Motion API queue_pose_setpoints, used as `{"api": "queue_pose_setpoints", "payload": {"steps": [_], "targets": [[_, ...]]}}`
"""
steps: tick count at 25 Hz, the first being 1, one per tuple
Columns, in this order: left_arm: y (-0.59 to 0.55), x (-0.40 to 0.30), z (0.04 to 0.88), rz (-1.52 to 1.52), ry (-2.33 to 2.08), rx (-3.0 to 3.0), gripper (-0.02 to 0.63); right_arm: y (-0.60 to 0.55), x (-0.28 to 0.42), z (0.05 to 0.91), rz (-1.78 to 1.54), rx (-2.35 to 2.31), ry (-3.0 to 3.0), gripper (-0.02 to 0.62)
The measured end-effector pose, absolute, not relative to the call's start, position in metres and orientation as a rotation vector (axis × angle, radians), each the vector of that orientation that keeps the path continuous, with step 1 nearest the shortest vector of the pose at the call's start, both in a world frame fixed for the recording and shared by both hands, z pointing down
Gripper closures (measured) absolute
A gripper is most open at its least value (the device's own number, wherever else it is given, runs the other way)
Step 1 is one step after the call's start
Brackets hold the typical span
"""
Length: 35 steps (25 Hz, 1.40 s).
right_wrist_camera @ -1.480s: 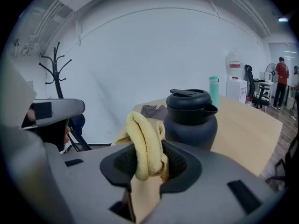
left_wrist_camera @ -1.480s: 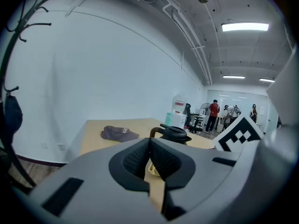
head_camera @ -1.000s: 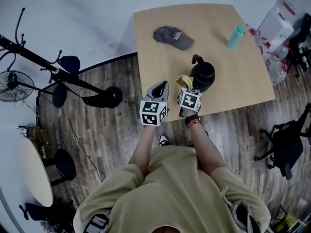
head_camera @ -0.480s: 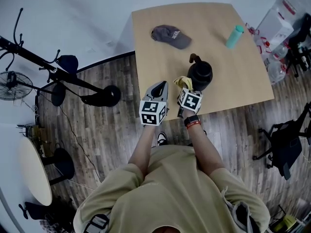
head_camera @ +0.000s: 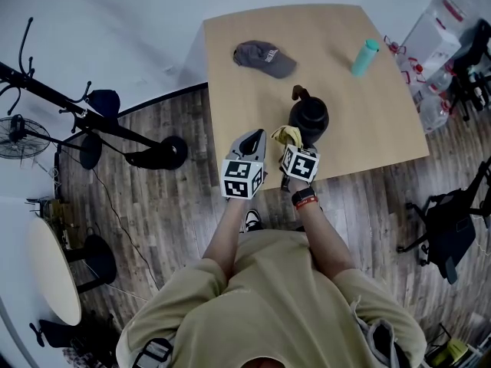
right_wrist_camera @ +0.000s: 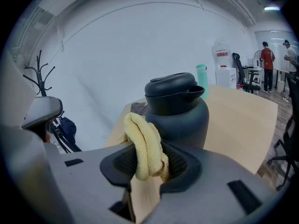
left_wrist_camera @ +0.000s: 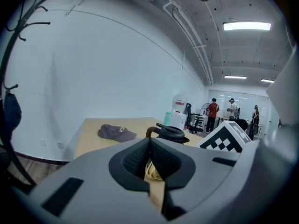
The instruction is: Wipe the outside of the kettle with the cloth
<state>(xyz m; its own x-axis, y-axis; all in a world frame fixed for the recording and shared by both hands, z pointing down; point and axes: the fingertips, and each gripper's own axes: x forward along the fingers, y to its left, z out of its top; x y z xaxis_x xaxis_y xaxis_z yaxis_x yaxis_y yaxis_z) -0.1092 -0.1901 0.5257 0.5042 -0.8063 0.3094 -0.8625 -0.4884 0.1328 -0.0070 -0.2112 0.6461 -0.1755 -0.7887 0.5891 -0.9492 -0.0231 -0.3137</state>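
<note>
My right claw (right_wrist_camera: 149, 164) is clamped on the cloth (right_wrist_camera: 142, 143), just short of the kettle (right_wrist_camera: 180, 111) on the tabletop (right_wrist_camera: 243, 111). My left claw (left_wrist_camera: 149, 141) is closed and empty. I judge this the approach; next I press cloth to the kettle's side.

No words or numbers can be read here. The cap (head_camera: 265, 57) has small white marks on its front, but they are too blurry to read. The jug (head_camera: 443, 35) by the table has a red label that is too small to read. The cubes on the left gripper (head_camera: 252, 141) and the right gripper (head_camera: 291, 139) show only black and white squares, not letters.
</note>
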Motion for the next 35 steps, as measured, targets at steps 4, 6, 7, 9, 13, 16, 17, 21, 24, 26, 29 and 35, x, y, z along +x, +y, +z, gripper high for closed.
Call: {"api": "queue_pose_setpoints", "payload": {"steps": [4, 6, 7, 9, 13, 16, 17, 21, 24, 26, 29, 35], "targets": [[-0.191, -0.101, 0.526, 0.293, -1.413, 2.476, 0.581, -0.208, 0.000, 0.646, 0.975, 1.824, -2.028, 0.466], [-0.192, -0.096, 0.526, 0.290, -1.411, 2.475, 0.581, -0.206, 0.003, 0.645, 0.970, 1.813, -2.031, 0.466], [-0.192, -0.093, 0.526, 0.290, -1.409, 2.475, 0.581, -0.205, 0.004, 0.645, 0.968, 1.808, -2.032, 0.466], [-0.192, -0.088, 0.527, 0.288, -1.406, 2.475, 0.581, -0.203, 0.008, 0.645, 0.966, 1.797, -2.034, 0.465], [-0.191, -0.077, 0.528, 0.281, -1.398, 2.476, 0.581, -0.198, 0.016, 0.644, 0.970, 1.780, -2.040, 0.465], [-0.190, -0.069, 0.531, 0.286, -1.395, 2.470, 0.581, -0.195, 0.023, 0.642, 0.965, 1.773, -2.042, 0.465], [-0.191, -0.067, 0.532, 0.286, -1.395, 2.469, 0.581, -0.194, 0.025, 0.642, 0.962, 1.772, -2.041, 0.465], [-0.191, -0.059, 0.535, 0.298, -1.395, 2.478, 0.581, -0.191, 0.035, 0.643, 0.956, 1.775, -2.033, 0.465], [-0.191, -0.053, 0.537, 0.322, -1.395, 2.490, 0.581, -0.188, 0.044, 0.644, 0.958, 1.787, -2.021, 0.465], [-0.190, -0.049, 0.538, 0.338, -1.398, 2.497, 0.581, -0.186, 0.050, 0.645, 0.961, 1.799, -2.009, 0.465], [-0.191, -0.042, 0.540, 0.359, -1.400, 2.502, 0.581, -0.185, 0.060, 0.646, 0.966, 1.815, -1.992, 0.465], [-0.197, -0.026, 0.543, 0.373, -1.390, 2.508, 0.581, -0.185, 0.080, 0.647, 0.954, 1.836, -1.960, 0.465]]}}
